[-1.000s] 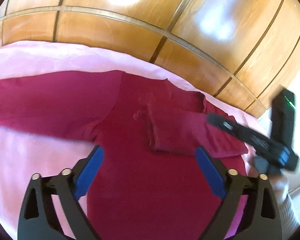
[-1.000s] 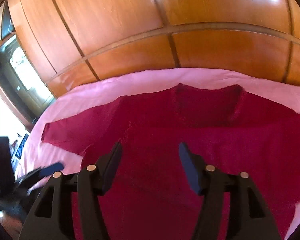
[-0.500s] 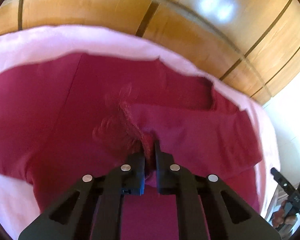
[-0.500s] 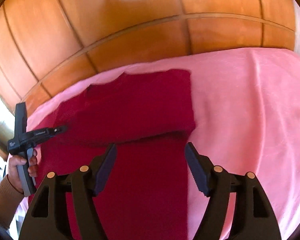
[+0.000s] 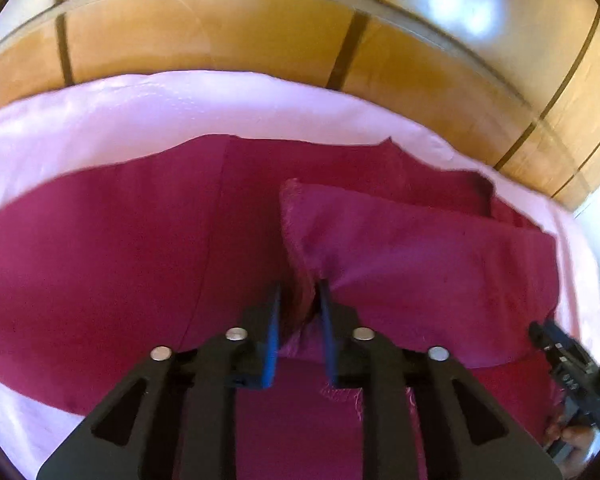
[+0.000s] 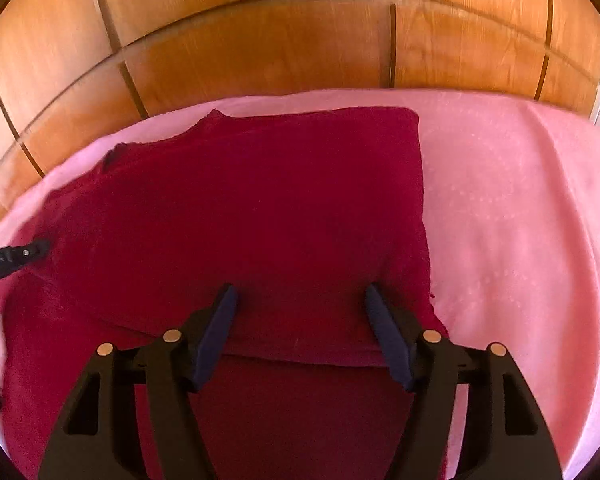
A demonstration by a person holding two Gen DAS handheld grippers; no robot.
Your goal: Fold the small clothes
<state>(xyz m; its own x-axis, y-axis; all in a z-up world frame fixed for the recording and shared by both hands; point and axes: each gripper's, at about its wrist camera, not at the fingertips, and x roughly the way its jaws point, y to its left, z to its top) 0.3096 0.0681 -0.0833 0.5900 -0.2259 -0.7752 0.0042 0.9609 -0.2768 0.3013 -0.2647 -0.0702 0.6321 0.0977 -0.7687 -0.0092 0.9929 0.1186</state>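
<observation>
A dark red long-sleeved top (image 5: 112,264) lies flat on a pink sheet (image 6: 512,216) before wooden panels (image 6: 260,48). One sleeve (image 5: 420,256) is folded across the body; the other runs out sideways, its end cut off. The neck points toward the panels, the hem toward us, out of frame. The left gripper (image 5: 299,312) has the sleeve's bunched cuff between its opening jaws. The right gripper (image 6: 300,332) hovers spread above the fold, gripping nothing.

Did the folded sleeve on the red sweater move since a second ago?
Yes. The sleeve end got tugged and bunched between the left claw fingers, nearer the camera, while the sweater's top edge against the pink blanket stayed.
</observation>
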